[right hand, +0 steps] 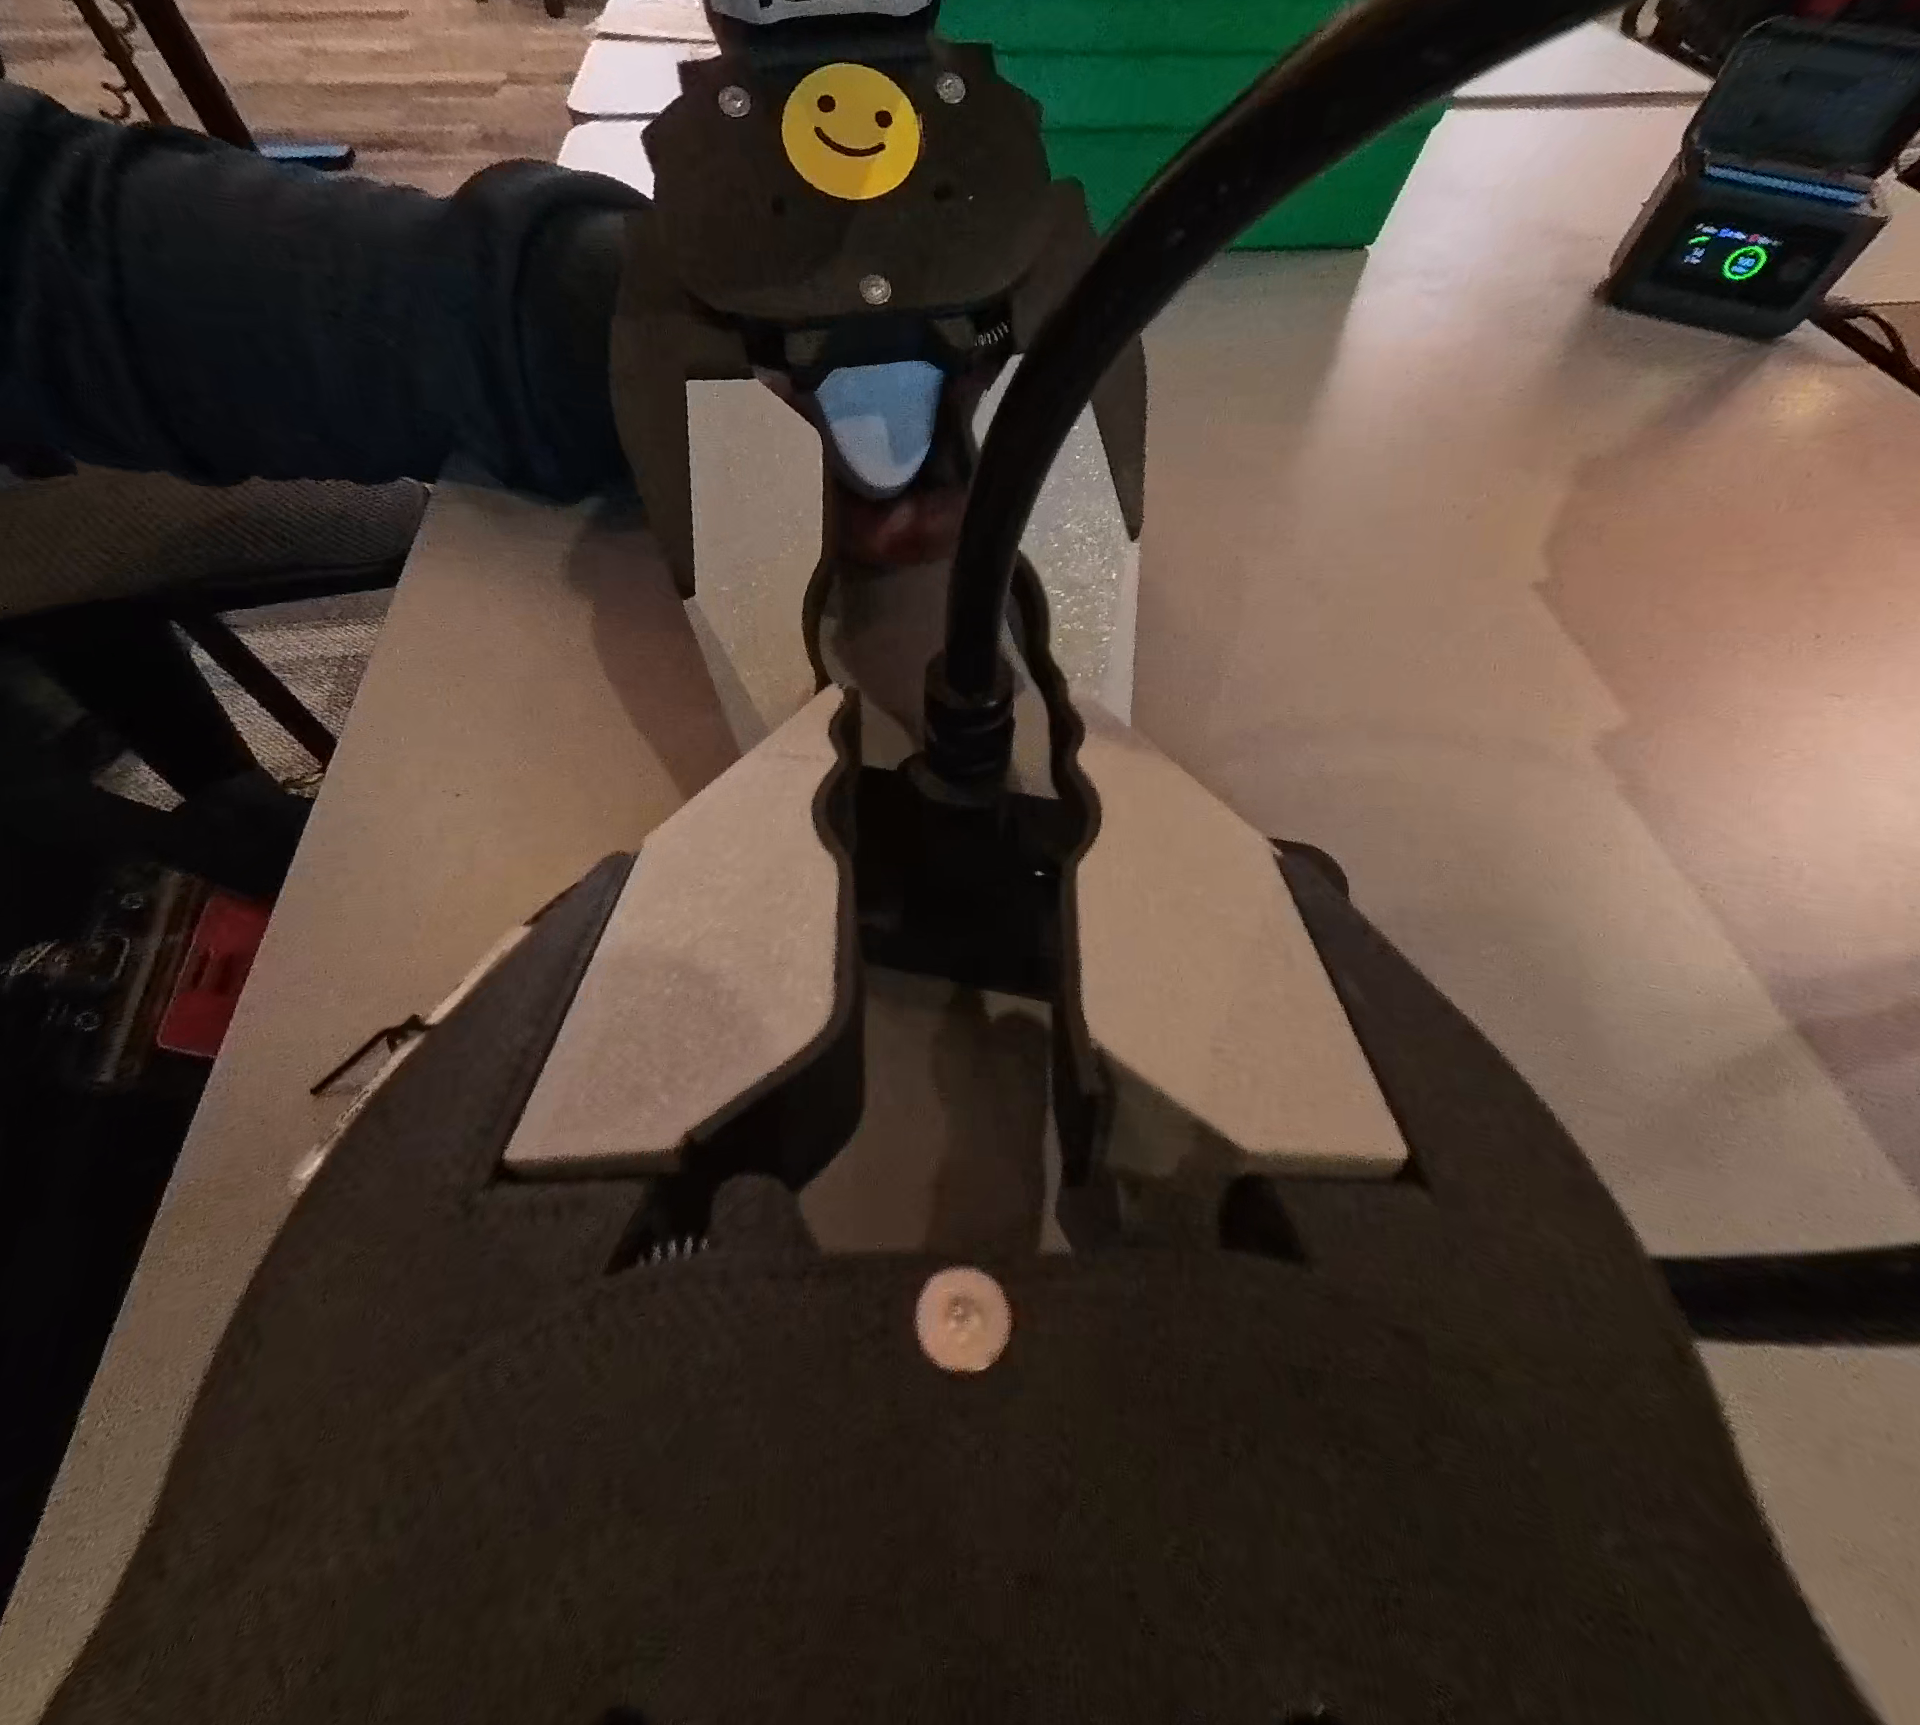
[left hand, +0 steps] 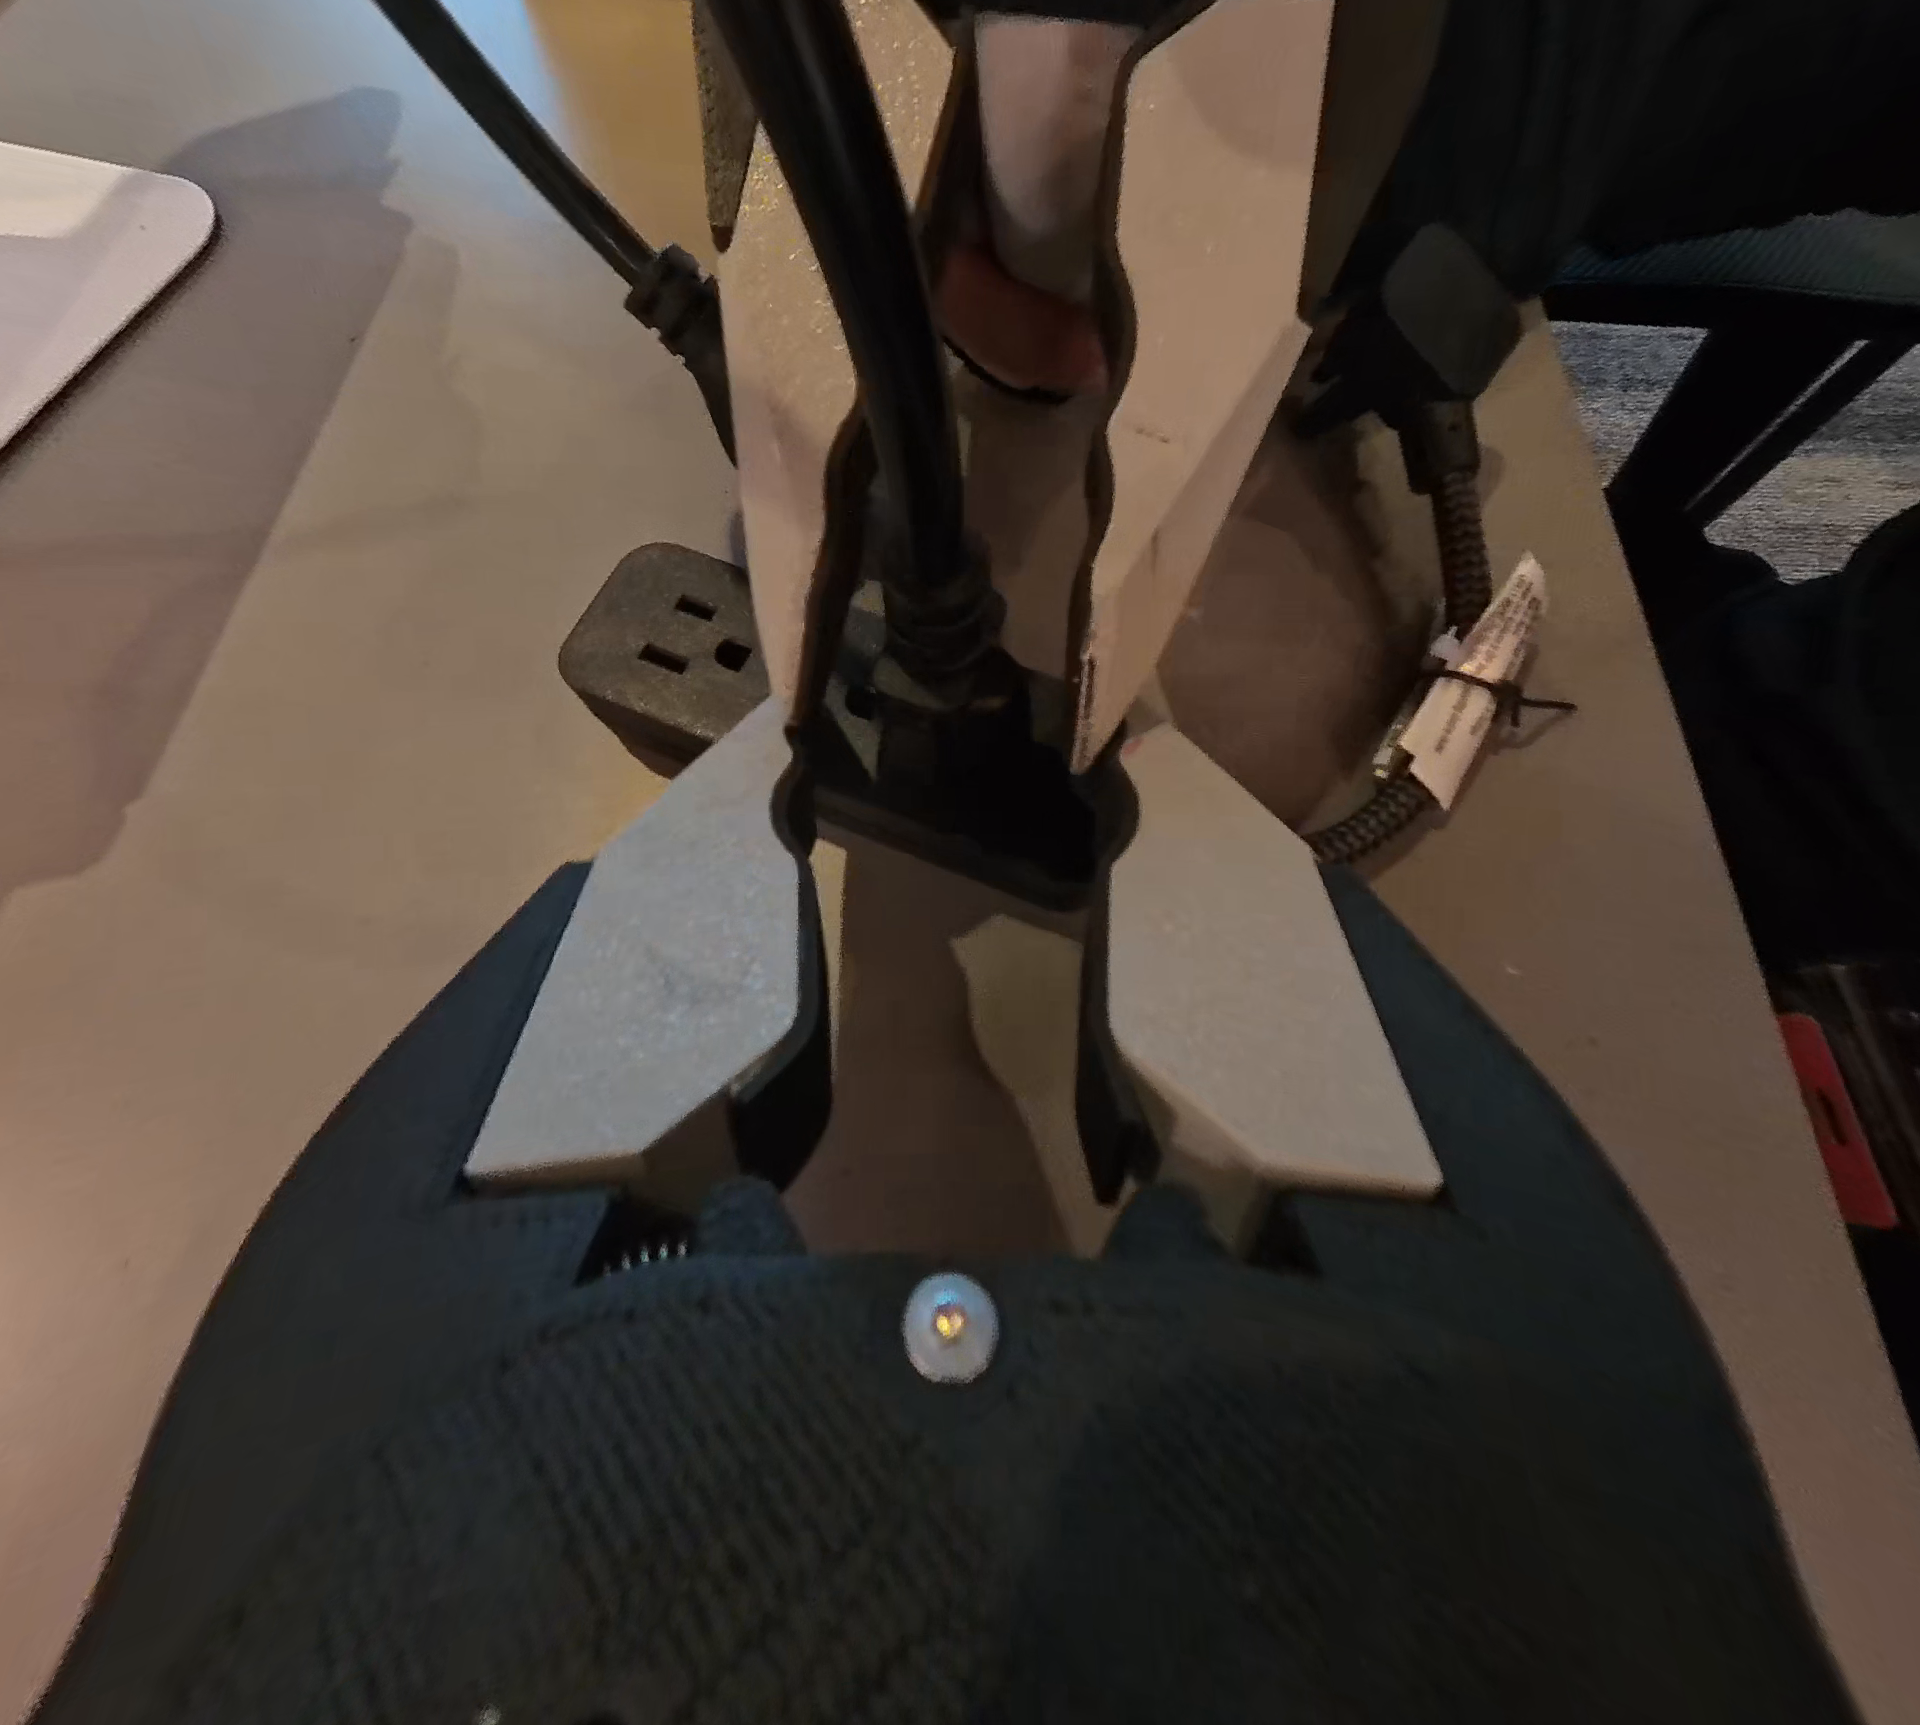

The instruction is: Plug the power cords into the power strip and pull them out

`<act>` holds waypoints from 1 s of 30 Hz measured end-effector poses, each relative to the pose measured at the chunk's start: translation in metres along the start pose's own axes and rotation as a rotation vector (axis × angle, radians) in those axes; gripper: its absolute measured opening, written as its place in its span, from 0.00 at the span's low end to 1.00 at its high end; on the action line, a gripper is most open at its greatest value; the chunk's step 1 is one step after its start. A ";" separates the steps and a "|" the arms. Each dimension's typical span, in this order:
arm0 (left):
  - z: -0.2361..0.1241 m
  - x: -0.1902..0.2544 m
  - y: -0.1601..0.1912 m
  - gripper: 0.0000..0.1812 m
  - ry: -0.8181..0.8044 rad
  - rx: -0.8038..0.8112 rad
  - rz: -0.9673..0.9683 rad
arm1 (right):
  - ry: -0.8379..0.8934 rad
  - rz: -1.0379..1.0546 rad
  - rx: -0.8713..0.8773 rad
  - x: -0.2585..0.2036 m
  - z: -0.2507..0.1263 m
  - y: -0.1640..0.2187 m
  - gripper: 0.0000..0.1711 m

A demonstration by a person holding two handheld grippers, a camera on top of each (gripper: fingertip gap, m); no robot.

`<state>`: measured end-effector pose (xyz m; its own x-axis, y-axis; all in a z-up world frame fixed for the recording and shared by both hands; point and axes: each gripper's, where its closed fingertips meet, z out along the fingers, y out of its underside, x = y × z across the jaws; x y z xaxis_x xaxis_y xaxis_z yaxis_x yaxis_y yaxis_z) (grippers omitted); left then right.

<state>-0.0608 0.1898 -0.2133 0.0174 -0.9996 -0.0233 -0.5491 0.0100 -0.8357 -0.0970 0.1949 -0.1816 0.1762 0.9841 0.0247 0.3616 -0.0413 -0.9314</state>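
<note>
— Nearest the left wrist camera, what do you see?

— Dark ribbed housing, then the left gripper [left hand: 951, 818] with its pale grey fingers [left hand: 681, 958] closed onto the near end of the black power strip [left hand: 665, 647], which lies flat on the grey-brown tabletop [left hand: 312, 792]. One bare socket of the strip shows to the left of the fingers.

— And the other tool?

— It comes in from the far side. The right gripper [left hand: 940, 719] points toward the camera, its tips nearly meeting the left one's, and it is clamped on a black moulded plug [left hand: 935, 740] sitting at the strip. Whether the prongs are fully seated I cannot tell. The thick black power cord [left hand: 894, 325] rises from that plug between the right fingers. A second black cord [left hand: 447, 54] runs off to the upper left, and a braided cable with a white paper tag [left hand: 1455, 636] loops on the right. A dark sleeve [left hand: 1662, 65] crosses the top right.

— Now the right wrist view?

— Again dark housing first, then the right gripper [right hand: 956, 844] narrowed around the same plug [right hand: 956, 886], pads pressing both sides. The cord [right hand: 1195, 221] arches up and away to the upper right. Opposite, the left gripper [right hand: 925, 688] faces back, a round yellow sticker on its body. Behind it stands a green plastic bin [right hand: 1195, 13], and a small dark device with a lit screen [right hand: 1756, 221] sits at the far right.
</note>
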 end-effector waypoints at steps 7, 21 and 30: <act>0.000 -0.002 0.001 0.30 0.004 -0.003 -0.024 | 0.043 0.038 0.015 -0.001 0.005 -0.004 0.15; 0.009 0.012 -0.003 0.27 -0.044 -0.014 0.135 | -0.160 0.118 0.033 -0.024 0.011 -0.010 0.08; 0.010 0.011 -0.001 0.38 -0.022 -0.027 0.081 | -0.120 0.041 0.014 -0.027 0.009 -0.008 0.08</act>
<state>-0.0514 0.1793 -0.2182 -0.0103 -0.9947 -0.1024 -0.5714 0.0899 -0.8157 -0.1125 0.1702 -0.1779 0.0789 0.9953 -0.0562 0.3432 -0.0800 -0.9358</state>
